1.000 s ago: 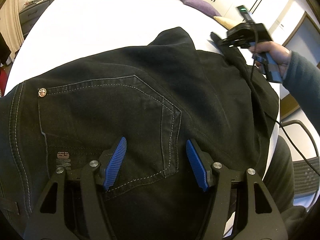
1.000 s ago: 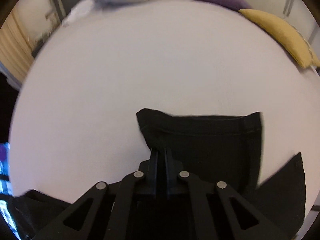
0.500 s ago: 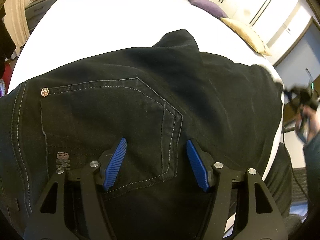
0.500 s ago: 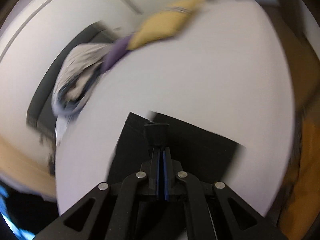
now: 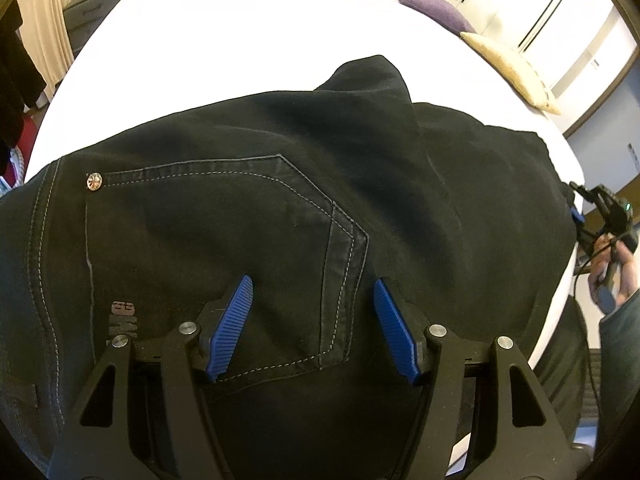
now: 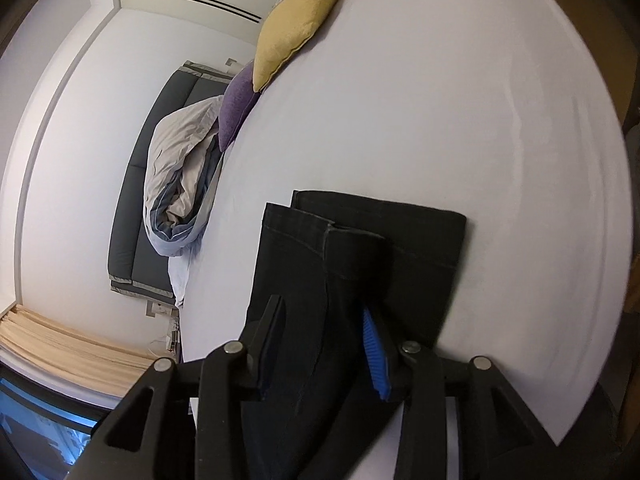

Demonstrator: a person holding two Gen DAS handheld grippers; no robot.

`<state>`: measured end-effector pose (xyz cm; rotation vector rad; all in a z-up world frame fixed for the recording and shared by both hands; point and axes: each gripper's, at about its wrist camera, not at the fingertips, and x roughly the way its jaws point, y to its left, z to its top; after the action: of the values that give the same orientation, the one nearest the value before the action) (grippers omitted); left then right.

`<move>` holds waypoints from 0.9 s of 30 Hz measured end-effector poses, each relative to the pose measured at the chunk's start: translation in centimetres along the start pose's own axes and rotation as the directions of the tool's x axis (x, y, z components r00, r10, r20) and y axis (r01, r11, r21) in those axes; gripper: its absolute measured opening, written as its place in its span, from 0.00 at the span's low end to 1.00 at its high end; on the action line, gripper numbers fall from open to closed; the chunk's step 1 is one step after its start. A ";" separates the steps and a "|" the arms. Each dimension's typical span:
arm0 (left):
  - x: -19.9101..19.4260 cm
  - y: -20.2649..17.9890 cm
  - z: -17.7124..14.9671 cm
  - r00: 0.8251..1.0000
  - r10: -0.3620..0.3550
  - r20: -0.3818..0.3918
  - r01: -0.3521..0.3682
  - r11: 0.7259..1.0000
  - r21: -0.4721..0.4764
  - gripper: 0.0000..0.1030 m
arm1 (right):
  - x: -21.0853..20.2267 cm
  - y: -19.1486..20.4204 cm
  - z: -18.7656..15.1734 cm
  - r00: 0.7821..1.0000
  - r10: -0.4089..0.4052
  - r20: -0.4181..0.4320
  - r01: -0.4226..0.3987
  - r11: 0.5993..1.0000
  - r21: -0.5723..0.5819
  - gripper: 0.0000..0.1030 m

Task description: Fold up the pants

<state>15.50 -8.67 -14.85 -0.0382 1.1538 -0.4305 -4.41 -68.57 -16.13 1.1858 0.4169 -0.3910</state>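
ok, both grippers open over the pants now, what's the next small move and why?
Probably close the right gripper on the hem end of the black denim pants: its fingers straddle a raised leg fold there, while the left gripper hovers open over the back pocket, holding nothing.

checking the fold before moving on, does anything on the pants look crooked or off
Yes. In the right wrist view the two leg cuffs are not lined up: the upper one sits skewed, leaving the lower leg's hem showing beyond it.
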 end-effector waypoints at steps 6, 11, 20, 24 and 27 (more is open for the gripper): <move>0.4 -1.2 0.2 1.000 0.019 0.002 -0.019 1.000 -0.007 0.63 | -0.2 -1.3 0.5 1.000 -0.008 0.024 0.007 1.000 0.014 0.04; 0.5 -1.8 0.4 1.000 0.026 0.001 -0.026 0.999 -0.020 0.69 | -1.8 -2.1 0.6 0.996 -0.006 0.084 0.004 1.000 0.022 0.04; 0.6 -2.4 1.0 1.000 -0.010 0.013 0.011 0.997 -0.073 0.79 | -3.3 -2.0 0.1 0.993 0.002 0.116 -0.004 1.000 0.020 0.03; 0.7 -1.9 1.4 0.999 -0.038 0.023 0.041 0.993 -0.109 0.79 | -3.7 -2.5 -0.1 0.994 -0.012 0.112 0.010 1.000 0.026 0.03; 0.8 -2.1 1.5 0.999 -0.029 0.026 0.032 0.994 -0.101 0.80 | -2.9 -4.1 -0.8 0.994 -0.040 0.098 0.034 0.998 0.061 0.03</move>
<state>16.48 -11.20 -14.42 -0.1493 1.1511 -0.3972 -9.01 -68.92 -18.25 1.2123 0.3434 -0.4952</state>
